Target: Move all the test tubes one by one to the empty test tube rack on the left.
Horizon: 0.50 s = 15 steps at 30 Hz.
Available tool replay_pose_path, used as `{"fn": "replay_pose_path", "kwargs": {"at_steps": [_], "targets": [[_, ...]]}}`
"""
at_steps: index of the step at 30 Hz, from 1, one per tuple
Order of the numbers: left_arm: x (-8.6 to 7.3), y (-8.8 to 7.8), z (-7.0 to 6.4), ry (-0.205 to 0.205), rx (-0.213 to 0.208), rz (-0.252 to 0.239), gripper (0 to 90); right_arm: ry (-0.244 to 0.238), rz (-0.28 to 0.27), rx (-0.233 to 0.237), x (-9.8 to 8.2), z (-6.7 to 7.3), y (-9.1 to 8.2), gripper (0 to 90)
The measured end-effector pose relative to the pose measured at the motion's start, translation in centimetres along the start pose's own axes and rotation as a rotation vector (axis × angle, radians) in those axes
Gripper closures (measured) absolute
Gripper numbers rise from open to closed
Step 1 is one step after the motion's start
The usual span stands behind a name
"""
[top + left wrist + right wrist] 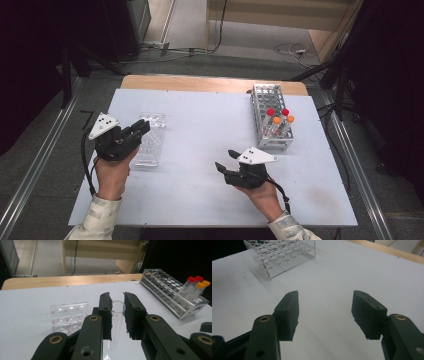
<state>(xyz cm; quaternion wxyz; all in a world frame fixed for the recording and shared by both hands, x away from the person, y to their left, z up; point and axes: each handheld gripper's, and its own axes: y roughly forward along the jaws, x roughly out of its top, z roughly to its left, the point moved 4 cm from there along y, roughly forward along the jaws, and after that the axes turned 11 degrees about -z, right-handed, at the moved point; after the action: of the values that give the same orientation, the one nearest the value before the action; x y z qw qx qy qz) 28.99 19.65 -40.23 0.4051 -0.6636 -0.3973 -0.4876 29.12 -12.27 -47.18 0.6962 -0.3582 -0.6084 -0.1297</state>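
Gripping unlabelled clear tube

You get an evenly lit white bench from overhead light, bright against near-black surroundings at both sides of the high view. Shadows under things are soft and faint. In the left gripper view the near black fingers look soft, and the metal rack bends at the edge.

A clear plastic tube, uncapped, with a tapered bottom, stands upright, its open mouth at twelve o'clock and its tip at six. It sits clamped between the jaws of the left gripper, above the white table.
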Motion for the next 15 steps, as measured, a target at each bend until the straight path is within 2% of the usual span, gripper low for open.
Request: {"fn": "replay_pose_path", "kwargs": {"at_steps": [5,11,15], "targets": [[-0.3,0.0,0.3,0.052,0.033,0.019,77.0,-0.002,0.003,-0.001,-0.1,0.0,0.0,37.1],[-0.7,0.3,-0.2,0.122,0.068,0.036,77.0,0.003,0.005,-0.004,-0.1,-0.1,0.0,37.1],[-1.7,0.8,-0.5,0.152,0.071,0.068,77.0,0.000,0.004,-0.005,-0.1,-0.1,-0.1,37.0]]}}
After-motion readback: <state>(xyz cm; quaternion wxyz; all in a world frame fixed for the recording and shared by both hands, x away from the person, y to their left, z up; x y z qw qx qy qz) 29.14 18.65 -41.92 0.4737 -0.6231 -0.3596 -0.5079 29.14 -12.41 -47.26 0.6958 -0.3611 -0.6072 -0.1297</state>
